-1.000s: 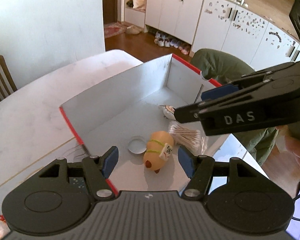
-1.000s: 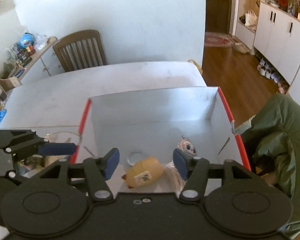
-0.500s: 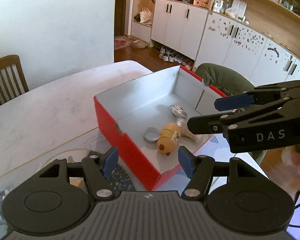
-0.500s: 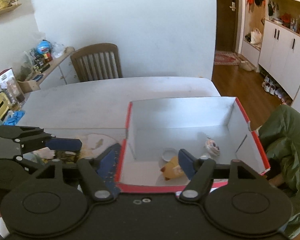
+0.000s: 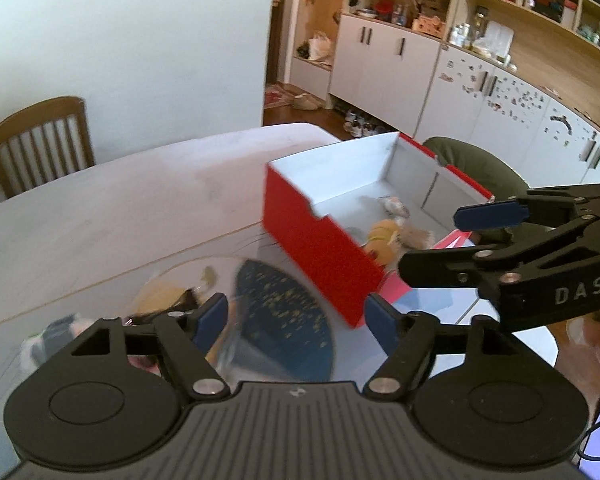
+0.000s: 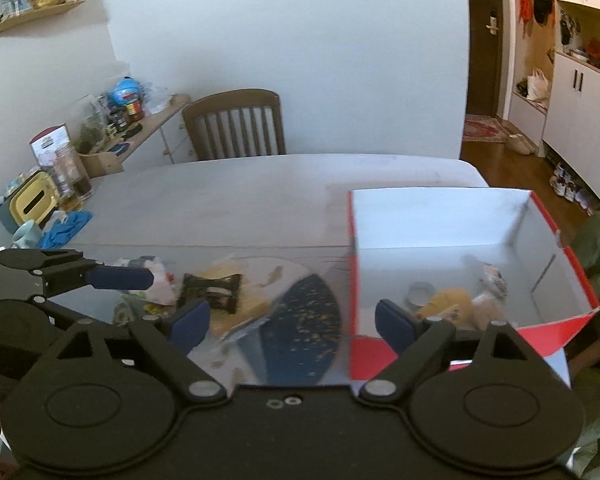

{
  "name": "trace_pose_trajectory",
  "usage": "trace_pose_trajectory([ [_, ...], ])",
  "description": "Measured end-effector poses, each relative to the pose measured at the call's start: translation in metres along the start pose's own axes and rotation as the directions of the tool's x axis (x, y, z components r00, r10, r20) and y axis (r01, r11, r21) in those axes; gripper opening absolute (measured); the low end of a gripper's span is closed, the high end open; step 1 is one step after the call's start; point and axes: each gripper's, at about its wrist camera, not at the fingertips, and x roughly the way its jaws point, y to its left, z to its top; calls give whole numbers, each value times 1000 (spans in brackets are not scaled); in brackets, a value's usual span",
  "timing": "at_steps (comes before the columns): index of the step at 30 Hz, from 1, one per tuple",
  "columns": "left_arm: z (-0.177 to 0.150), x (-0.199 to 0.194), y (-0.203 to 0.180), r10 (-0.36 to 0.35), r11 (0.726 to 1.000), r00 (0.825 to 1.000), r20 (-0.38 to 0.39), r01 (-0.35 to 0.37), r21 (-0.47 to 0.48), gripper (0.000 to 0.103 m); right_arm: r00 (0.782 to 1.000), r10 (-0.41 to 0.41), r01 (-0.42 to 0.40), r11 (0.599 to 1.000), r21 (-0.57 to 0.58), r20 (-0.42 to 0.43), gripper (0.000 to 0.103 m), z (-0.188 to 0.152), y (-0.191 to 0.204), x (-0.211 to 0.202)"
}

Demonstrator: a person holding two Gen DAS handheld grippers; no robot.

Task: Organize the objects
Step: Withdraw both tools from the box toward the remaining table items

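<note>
The red box [image 6: 452, 232], right of centre on the table [image 6: 228, 196], is already holding a yellow toy [image 6: 446, 302]. Both empty, the left gripper [image 5: 296, 316] and right gripper [image 6: 292, 322] are opening; next is probably grasping the black packet [image 6: 212, 288], lower left.

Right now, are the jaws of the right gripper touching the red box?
Apart. The right wrist view shows the right gripper, jaws opening and empty, short of the red box.

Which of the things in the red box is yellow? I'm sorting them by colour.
The plump yellow toy lying near the front of the red box. The round white lid to its left and the small pale item behind it are not yellow.
</note>
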Motion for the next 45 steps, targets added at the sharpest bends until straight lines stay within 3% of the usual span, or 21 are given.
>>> trace_pose_trajectory([
  [11,-45,-29,53,42,999,999,6,-42,-32,91,1000,15,-15,1000,-18,-10,100,-8,48,24],
  [14,-55,-31,66,55,997,998,4,-55,-47,103,1000,13,-14,1000,-17,-18,100,-7,56,37],
  [28,-100,-2,114,104,995,995,-9,-104,-7,103,996,-24,19,998,-62,-86,100,-7,84,108],
  [45,-117,55,121,119,991,991,-65,-114,67,103,983,-57,54,998,-27,-174,99,3,88,180],
])
